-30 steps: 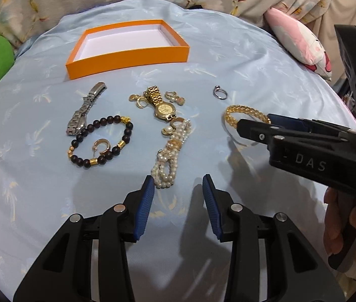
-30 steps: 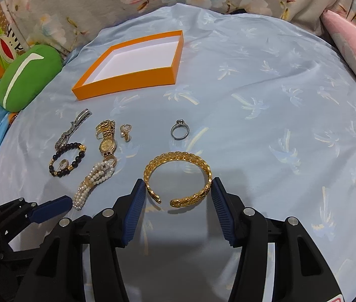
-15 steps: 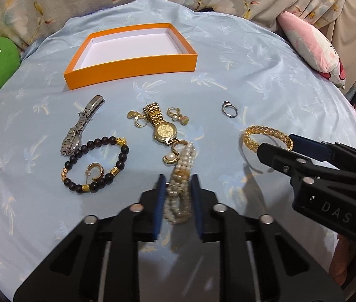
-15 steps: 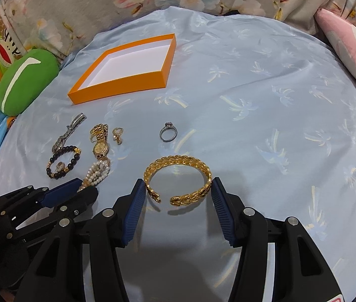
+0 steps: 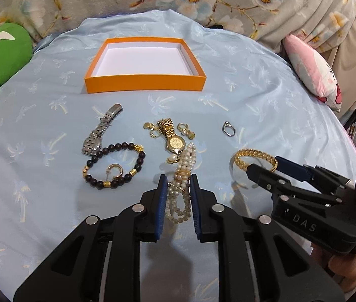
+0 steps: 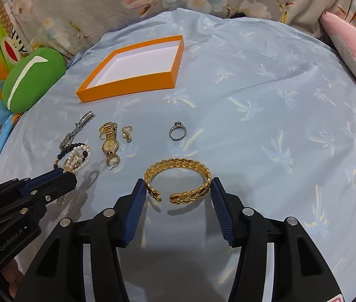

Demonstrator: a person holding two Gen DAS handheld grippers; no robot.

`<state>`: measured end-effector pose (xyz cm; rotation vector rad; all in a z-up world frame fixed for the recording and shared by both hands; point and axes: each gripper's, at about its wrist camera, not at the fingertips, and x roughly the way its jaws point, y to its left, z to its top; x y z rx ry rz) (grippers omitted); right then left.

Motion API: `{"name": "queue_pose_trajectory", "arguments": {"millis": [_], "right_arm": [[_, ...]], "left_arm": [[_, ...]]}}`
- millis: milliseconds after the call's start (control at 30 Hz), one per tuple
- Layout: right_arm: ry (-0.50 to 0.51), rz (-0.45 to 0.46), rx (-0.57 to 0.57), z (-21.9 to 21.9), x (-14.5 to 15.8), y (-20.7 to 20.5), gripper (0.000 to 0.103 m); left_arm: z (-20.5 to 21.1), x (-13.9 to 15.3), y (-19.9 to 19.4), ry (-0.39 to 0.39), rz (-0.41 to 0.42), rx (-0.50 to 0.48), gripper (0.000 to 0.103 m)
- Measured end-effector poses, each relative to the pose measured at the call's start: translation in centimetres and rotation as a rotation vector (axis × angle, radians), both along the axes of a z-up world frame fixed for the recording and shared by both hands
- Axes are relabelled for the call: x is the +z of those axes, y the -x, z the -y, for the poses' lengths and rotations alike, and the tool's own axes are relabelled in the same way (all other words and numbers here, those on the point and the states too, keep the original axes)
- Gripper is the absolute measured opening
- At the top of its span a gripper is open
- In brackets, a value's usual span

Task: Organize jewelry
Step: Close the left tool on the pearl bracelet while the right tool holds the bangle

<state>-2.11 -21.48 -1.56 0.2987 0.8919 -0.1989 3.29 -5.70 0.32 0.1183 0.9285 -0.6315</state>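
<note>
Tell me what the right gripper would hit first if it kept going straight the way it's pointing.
The gold bangle, which already sits between the open fingers of the right gripper. Beyond it, the silver ring lies roughly on the same line, though depth is hard to judge through the fisheye.

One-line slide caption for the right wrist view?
Right gripper open around a gold bangle on blue cloth.

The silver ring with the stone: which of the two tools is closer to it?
Right. The right tool brackets the gold bangle lying just in front of the silver ring. The left tool is off to the side, around the pearl bracelet.
</note>
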Motion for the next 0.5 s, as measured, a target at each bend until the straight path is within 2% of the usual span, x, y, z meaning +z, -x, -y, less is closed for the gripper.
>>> {"name": "queue_pose_trajectory", "arguments": {"millis": [67,200,300,367,500], "right_arm": [[0.005,-0.003,0.011,-0.3,0.0,-0.1,0.051],[-0.038,-0.067,0.033,-0.6,-1.4,-0.6,0.051],[0.002,-0.070,0.037,-1.1,-1.6,-0.6,0.053],[0.007,-0.069,0.040,-1.3,-1.6,-0.9,0.061],[0.047,-0.068,0.040,-1.7,-1.8,-1.5,0.061]], "left_arm": [[-0.2,0.3,-0.2,0.001,0.006,0.007,0.018],[-0.6,0.3,-0.5,0.001,-0.003,0.020,0.018],[-0.9,-0.1,-0.6,0.000,-0.017,0.025,0.018],[-1.0,-0.3,-0.7,-0.001,-0.022,0.026,0.018],[-1.1,-0.3,-0.7,-0.003,-0.020,0.029,0.018]]}}
